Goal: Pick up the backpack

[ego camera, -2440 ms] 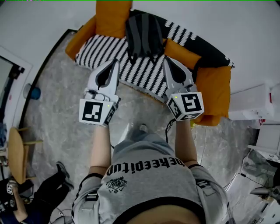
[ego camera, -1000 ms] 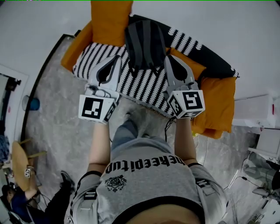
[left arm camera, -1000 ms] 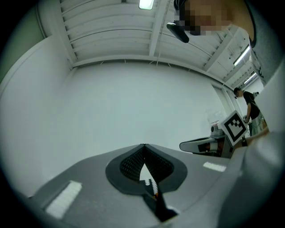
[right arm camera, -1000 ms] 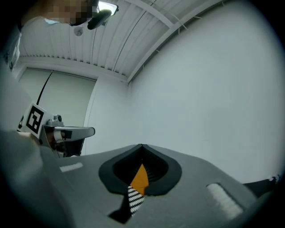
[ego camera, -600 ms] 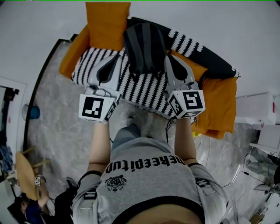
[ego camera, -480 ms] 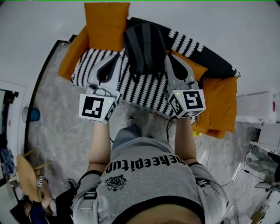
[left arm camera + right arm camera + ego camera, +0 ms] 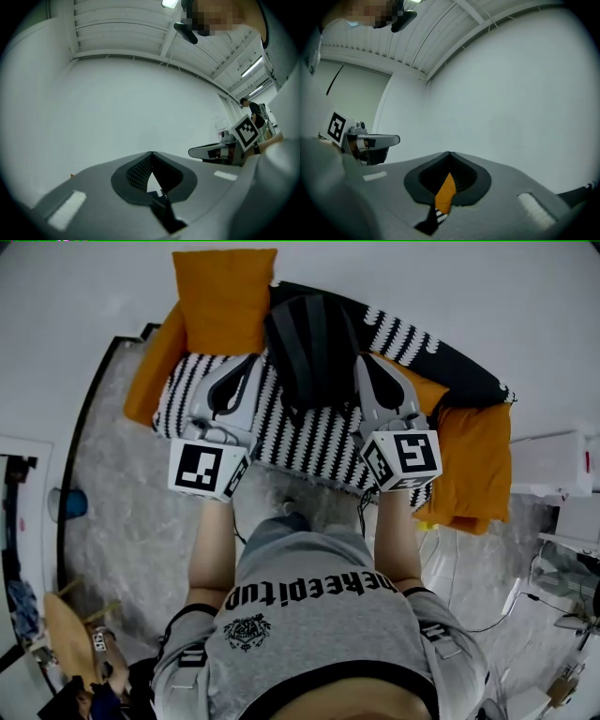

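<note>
A dark grey backpack stands on a sofa with a black-and-white striped cover, leaning against its back. My left gripper hangs over the striped seat just left of the backpack, and my right gripper hangs just right of it. Neither touches it. Both are shut with nothing between their jaws. In the left gripper view the shut tips face a bare white wall. In the right gripper view the shut tips frame a sliver of orange cushion.
Orange cushions lie at the sofa's far left and right end. A white wall runs behind the sofa. A white cabinet stands at the right. A grey marble floor spreads below, with another person at the lower left corner.
Both grippers have moved toward the sofa and now flank the backpack more closely. Both have stayed shut. The person's feet have shifted forward.
</note>
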### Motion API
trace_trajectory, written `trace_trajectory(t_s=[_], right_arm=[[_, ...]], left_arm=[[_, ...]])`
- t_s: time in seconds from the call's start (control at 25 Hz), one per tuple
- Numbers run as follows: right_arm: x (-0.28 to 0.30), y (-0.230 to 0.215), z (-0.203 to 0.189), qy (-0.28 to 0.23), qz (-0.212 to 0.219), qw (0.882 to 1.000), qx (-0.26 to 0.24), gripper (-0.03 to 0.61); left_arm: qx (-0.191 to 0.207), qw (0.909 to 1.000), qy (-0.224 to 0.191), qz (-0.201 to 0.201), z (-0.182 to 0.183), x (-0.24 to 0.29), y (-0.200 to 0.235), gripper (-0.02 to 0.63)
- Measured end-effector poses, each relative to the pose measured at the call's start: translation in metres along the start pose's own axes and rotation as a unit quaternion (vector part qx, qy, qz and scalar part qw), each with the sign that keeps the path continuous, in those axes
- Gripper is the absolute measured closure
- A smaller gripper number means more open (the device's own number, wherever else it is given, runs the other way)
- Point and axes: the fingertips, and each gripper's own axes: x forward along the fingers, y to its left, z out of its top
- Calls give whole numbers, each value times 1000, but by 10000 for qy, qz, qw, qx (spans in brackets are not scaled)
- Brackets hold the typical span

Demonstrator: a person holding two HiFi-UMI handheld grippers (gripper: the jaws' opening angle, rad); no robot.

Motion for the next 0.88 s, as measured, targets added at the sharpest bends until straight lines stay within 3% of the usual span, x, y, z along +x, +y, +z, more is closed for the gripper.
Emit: trace_trajectory(t_s=[0.4, 0.88], right_arm=[[16, -6, -4, 169, -203, 9996, 16, 575], [49, -29, -10, 244, -52, 9997, 23, 575]], left_arm=[[-32, 9999, 8, -115, -9, 19, 25, 597], [-66, 9998, 92, 183, -21, 44, 44, 595]])
